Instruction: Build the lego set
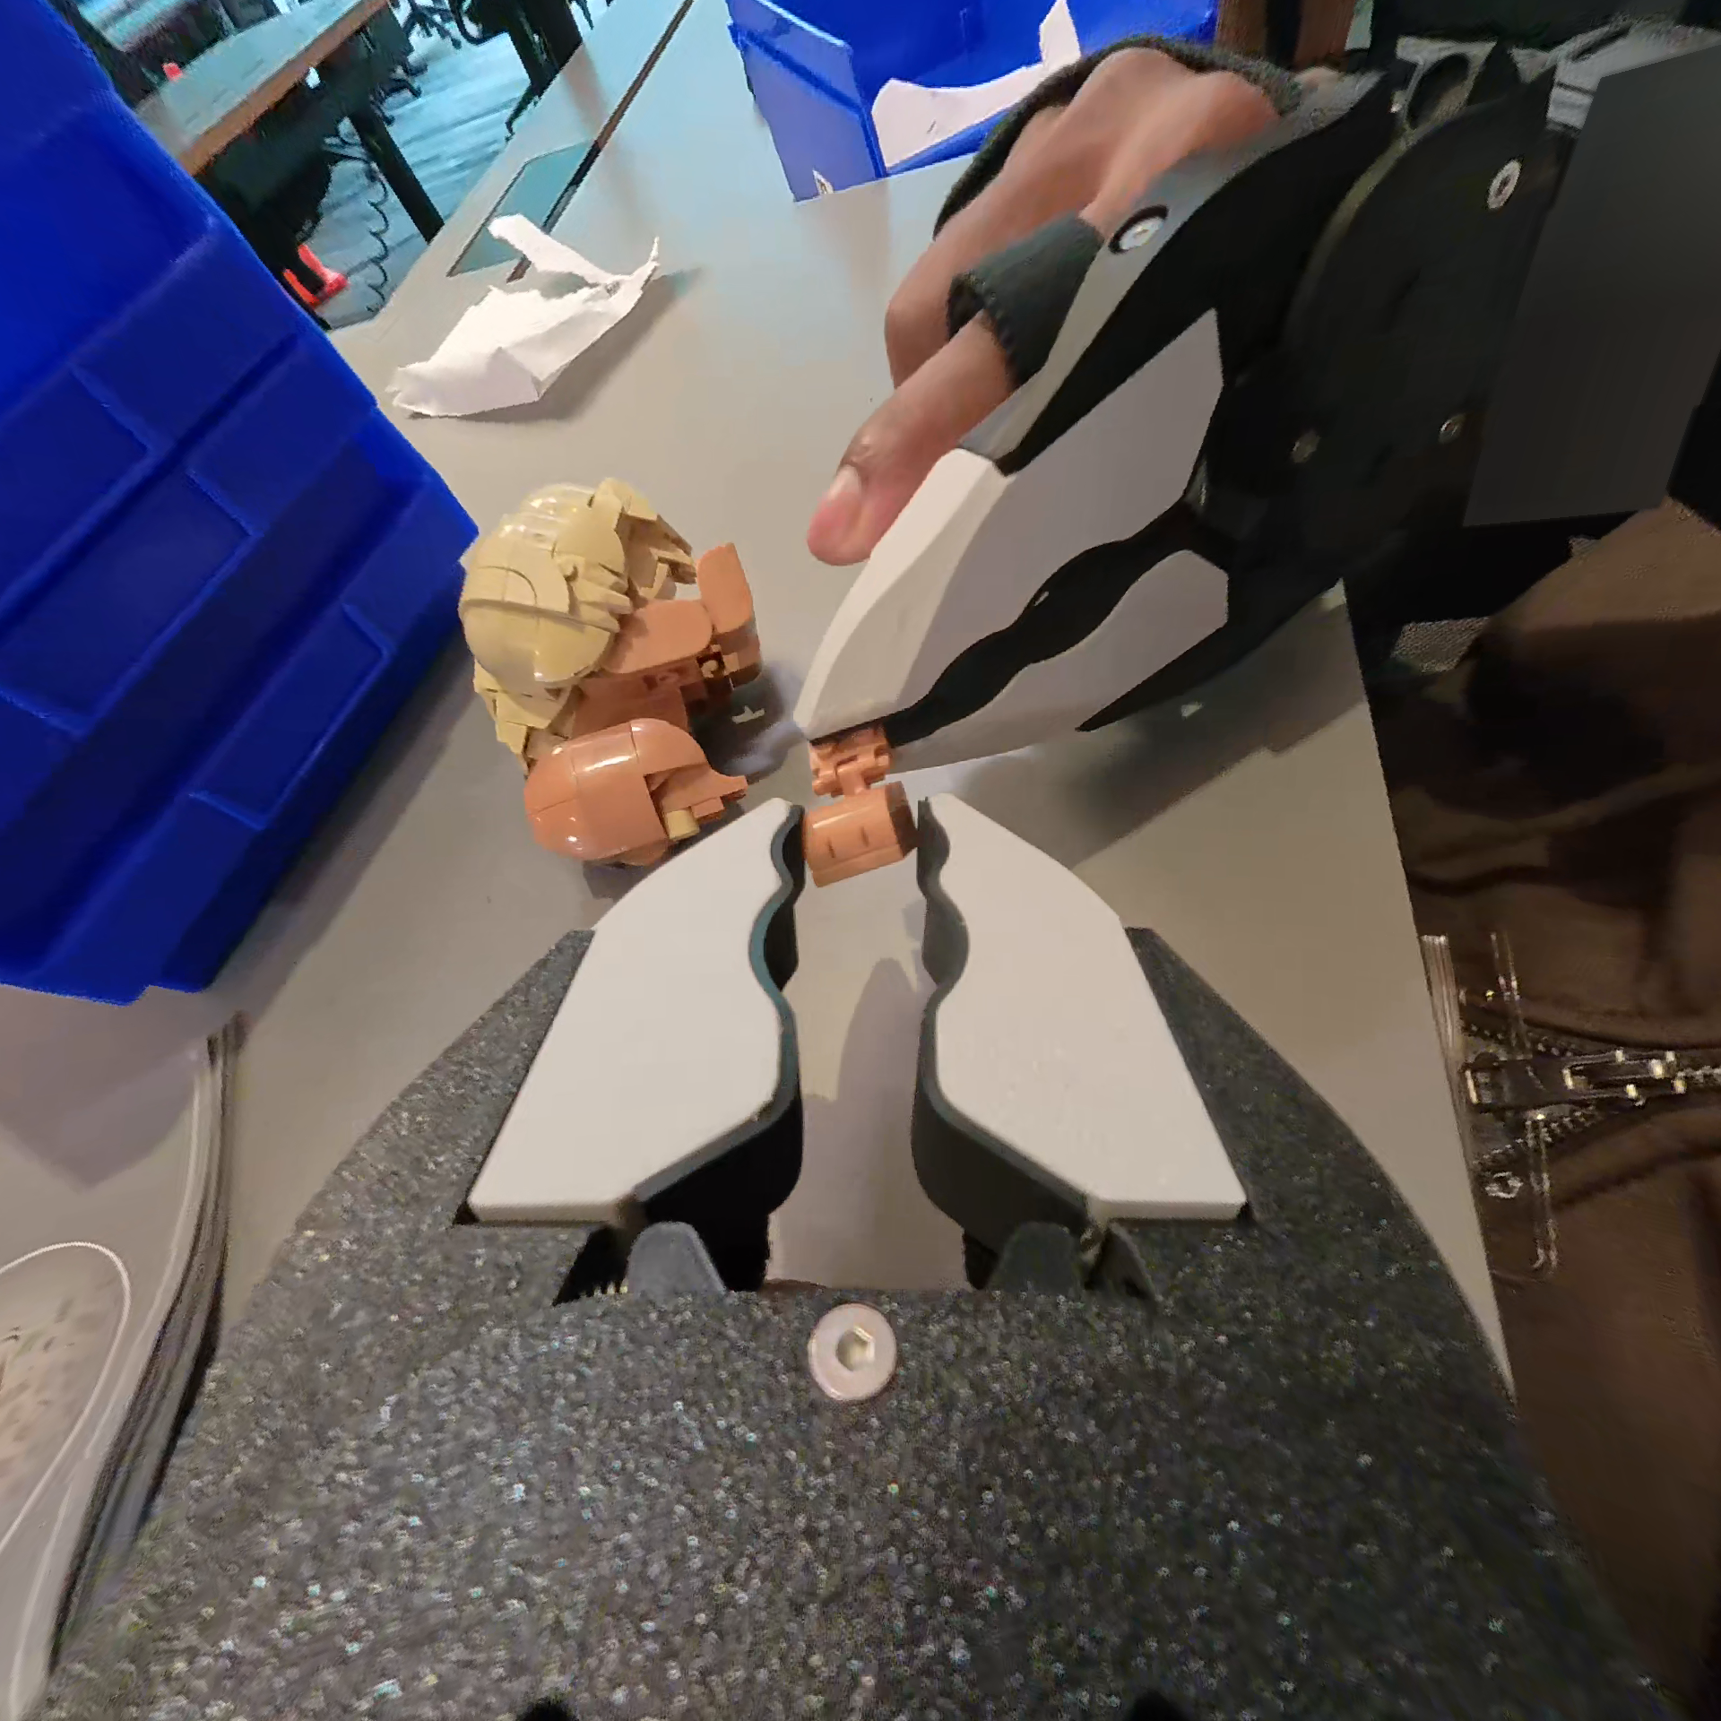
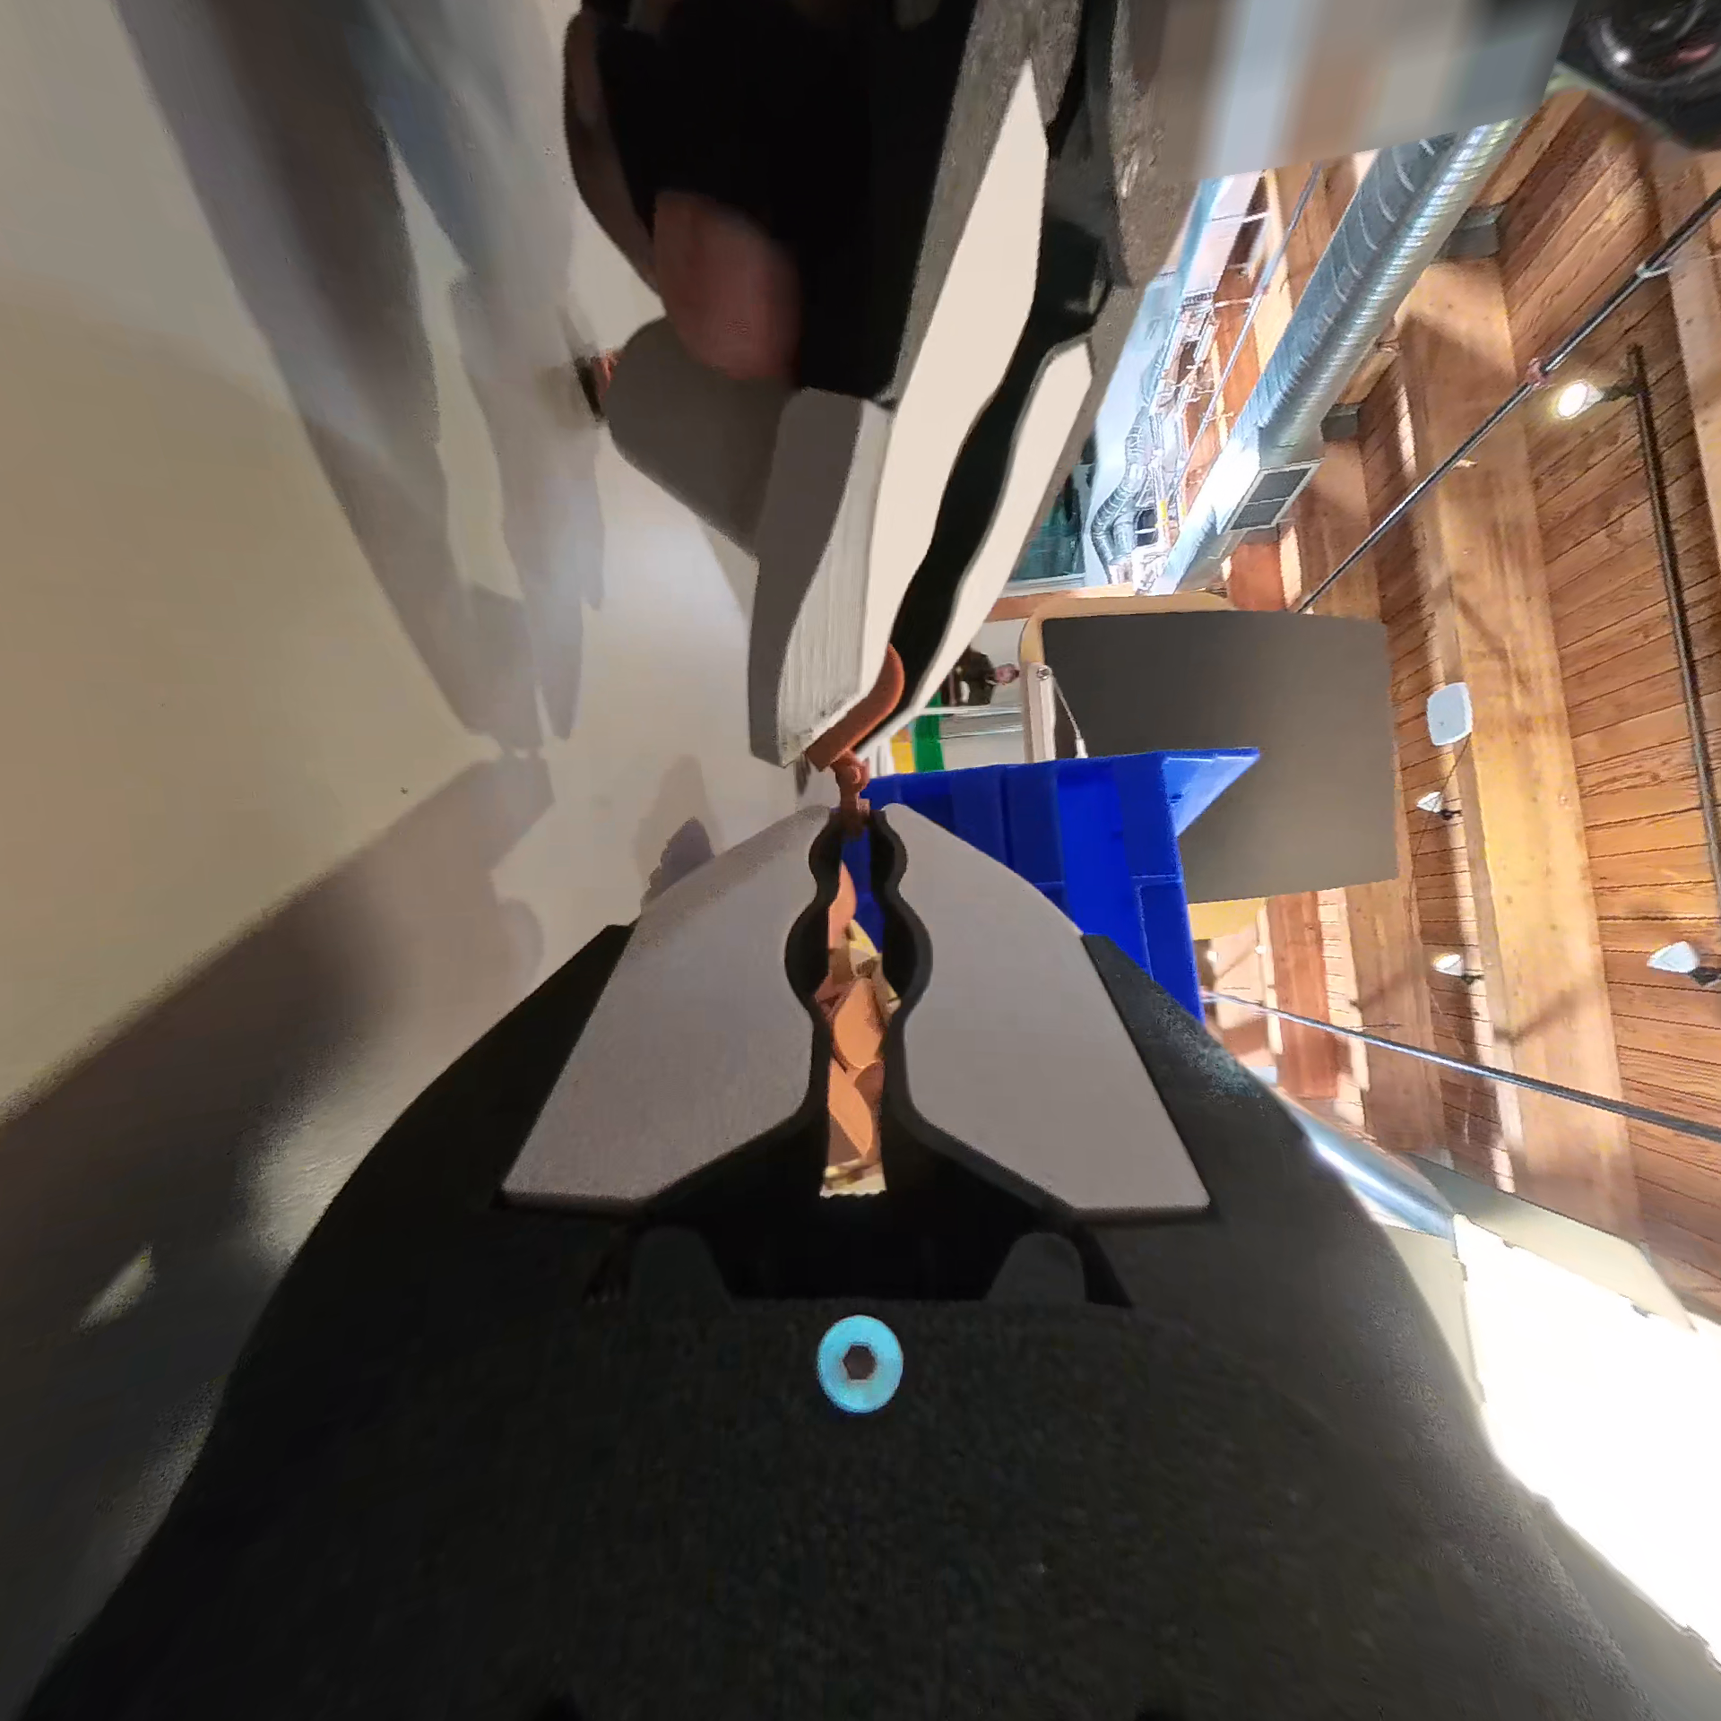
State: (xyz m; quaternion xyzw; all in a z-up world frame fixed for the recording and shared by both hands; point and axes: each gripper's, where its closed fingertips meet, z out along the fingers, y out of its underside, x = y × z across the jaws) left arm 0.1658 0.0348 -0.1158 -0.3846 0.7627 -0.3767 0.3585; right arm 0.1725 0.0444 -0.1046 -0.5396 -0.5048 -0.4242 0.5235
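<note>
A: Centre of the left wrist view, my left gripper (image 1: 859, 832) is clamped on a rounded tan-brown lego piece (image 1: 857, 838), held at the fingertips above the grey table (image 1: 1164, 838).

B: And the right?

A: My right gripper (image 1: 843, 736) comes in from upper right of the frame, pinched tight on a small knobbly brown joint piece (image 1: 846, 759). The 2 pieces are touching, joint sitting on top of the rounded one. Right wrist view confirms: right gripper (image 2: 852, 812) nipping the joint (image 2: 849, 792) at the very tips.

B: Rest of the set?

A: Half-built figure (image 1: 605, 670), cream hair + brown body, lies on the table centre-left, just beside the blue bin (image 1: 186, 559). Crumpled white paper (image 1: 531, 326) further up.

B: Risks?

A: Both grips are tip-only, v. little contact. Push off-axis and the joint prob twists or pops out. Too much squeeze could flick the rounded piece away. Can't tell if the connector's lined up, so jamming is possible.
</note>
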